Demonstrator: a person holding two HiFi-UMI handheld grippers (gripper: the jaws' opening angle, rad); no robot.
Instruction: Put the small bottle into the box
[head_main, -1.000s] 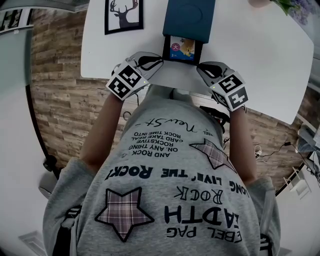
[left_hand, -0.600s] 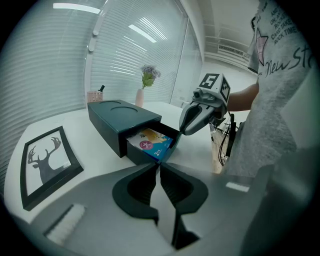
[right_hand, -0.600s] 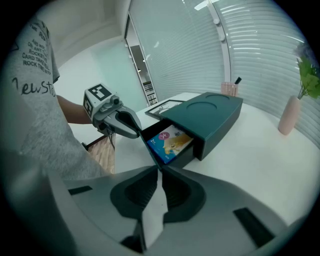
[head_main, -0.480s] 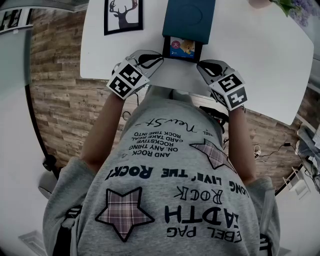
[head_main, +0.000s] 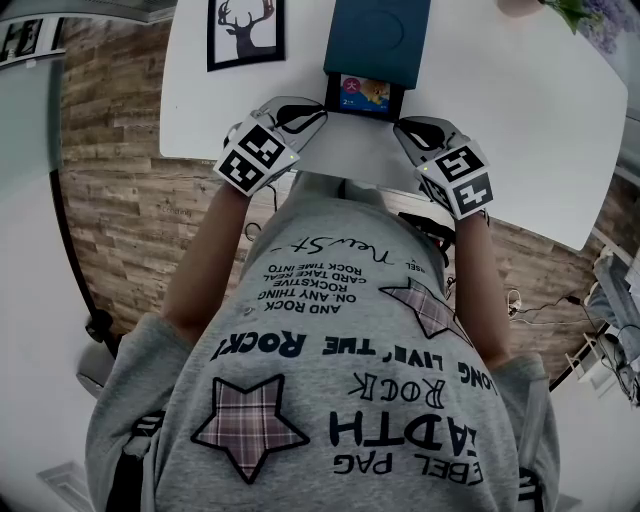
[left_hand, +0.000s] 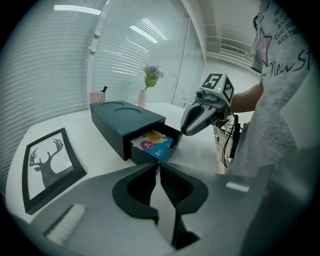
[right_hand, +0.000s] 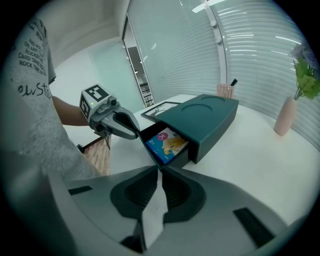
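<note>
Ops: left gripper (left_hand: 158, 167) state?

Vision: jaws together at the tips, nothing between them. The right gripper (right_hand: 160, 172) is the same, closed and empty. Both sit at the near edge of the table (head_main: 520, 120), angled down at the box (head_main: 378, 35), one on each side of its drawer (head_main: 331, 96).

Ops: why parked there?

Vision: my read is that flanking the drawer mouth keeps both in reach without blocking it. The drawer is pulled out toward the person, so the opening faces the grippers.

Ops: small bottle?

Vision: not visible in any view. The only thing showing in the drawer is a blue printed pack (left_hand: 152, 145), lying flat and filling most of it. The bottle might be under or behind it, can't tell.

Ops: task step, then?

Vision: judgement only, either not begun or already done. Nothing is held, so no carry is in hand.

Ops: clutter?

Vision: framed deer picture (head_main: 247, 30) lies flat beside the box, apart from the drawer. Vase with flowers (right_hand: 282, 122) and pen cup (left_hand: 97, 96) stand on the far side. None of it is in the way.
</note>
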